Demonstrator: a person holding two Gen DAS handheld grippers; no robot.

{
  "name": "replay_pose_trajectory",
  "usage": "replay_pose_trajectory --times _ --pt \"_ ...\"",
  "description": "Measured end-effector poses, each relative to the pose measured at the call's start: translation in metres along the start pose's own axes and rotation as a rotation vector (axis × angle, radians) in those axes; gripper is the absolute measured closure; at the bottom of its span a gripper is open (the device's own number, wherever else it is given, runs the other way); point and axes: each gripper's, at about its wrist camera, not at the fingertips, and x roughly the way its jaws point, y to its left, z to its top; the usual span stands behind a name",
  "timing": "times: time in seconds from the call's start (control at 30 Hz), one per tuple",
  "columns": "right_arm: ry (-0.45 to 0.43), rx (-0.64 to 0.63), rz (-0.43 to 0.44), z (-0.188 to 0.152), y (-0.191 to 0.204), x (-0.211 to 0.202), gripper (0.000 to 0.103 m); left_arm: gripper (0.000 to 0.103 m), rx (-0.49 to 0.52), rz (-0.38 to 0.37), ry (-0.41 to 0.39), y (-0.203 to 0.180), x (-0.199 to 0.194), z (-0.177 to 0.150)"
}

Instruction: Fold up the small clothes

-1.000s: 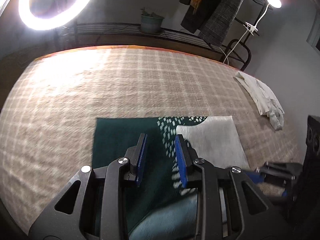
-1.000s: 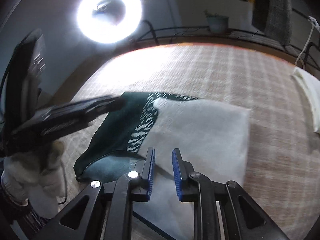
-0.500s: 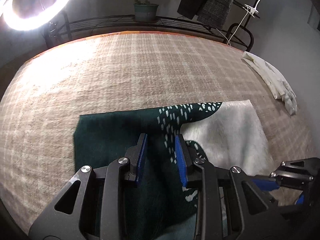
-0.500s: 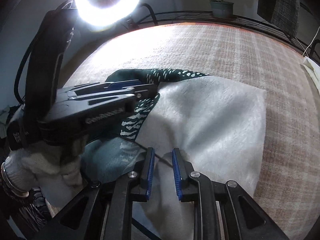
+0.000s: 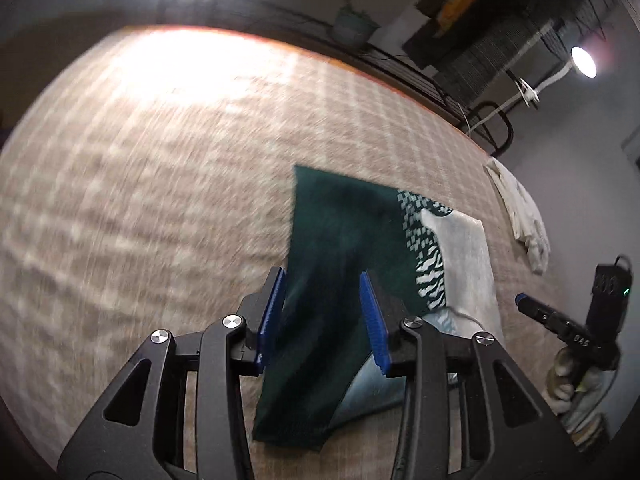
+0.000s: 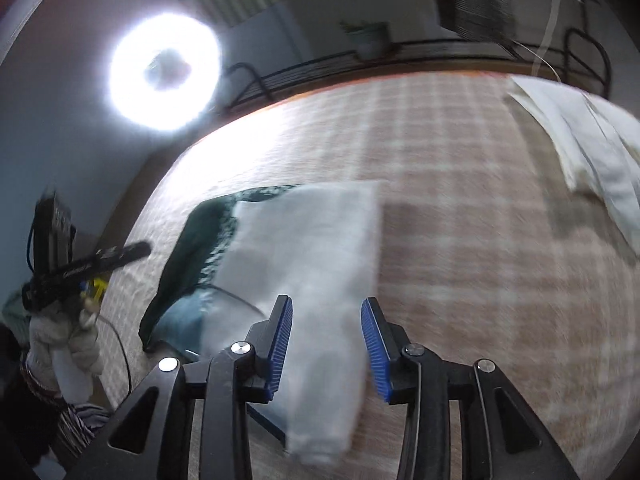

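A folded small garment lies flat on the plaid bed cover, dark green (image 5: pixel 340 236) on its left half and white (image 5: pixel 464 248) on its right, with a patterned band between. My left gripper (image 5: pixel 322 312) is open and empty above the green half. My right gripper (image 6: pixel 326 344) is open and empty above the white half (image 6: pixel 312 248). The right gripper also shows at the right edge of the left wrist view (image 5: pixel 560 324). The left gripper shows at the left of the right wrist view (image 6: pixel 92 264).
A second white garment (image 5: pixel 520 216) lies crumpled near the bed's right edge; it also shows in the right wrist view (image 6: pixel 580 144). A ring light (image 6: pixel 164 76), a metal rack with a plant pot (image 6: pixel 368 40) and hanging clothes stand behind the bed.
Both grippers have opened wider and pulled back and up from the garment. The left gripper has swung to the left, the right gripper to the right. The garment stays flat on the bed.
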Motion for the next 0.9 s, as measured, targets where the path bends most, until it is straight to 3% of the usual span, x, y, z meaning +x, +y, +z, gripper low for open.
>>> replay_pose_trajectory --times 0.1,0.2,0.37,0.9 --pt "0.016 0.064 0.019 -0.008 -0.017 -0.005 0.064 0.06 -0.107 -0.035 0.024 0.026 -0.003 -0.011" --pt "0.039 0.131 0.069 -0.013 -0.035 -0.007 0.064 0.06 -0.148 -0.057 0.055 0.038 0.0 -0.017" --pt "0.065 0.231 0.157 -0.02 -0.054 0.001 0.064 0.06 -0.217 -0.154 0.13 0.048 0.008 -0.022" --pt "0.107 0.308 0.301 -0.021 -0.06 0.027 0.069 0.06 -0.267 -0.262 0.164 0.049 0.028 -0.007"
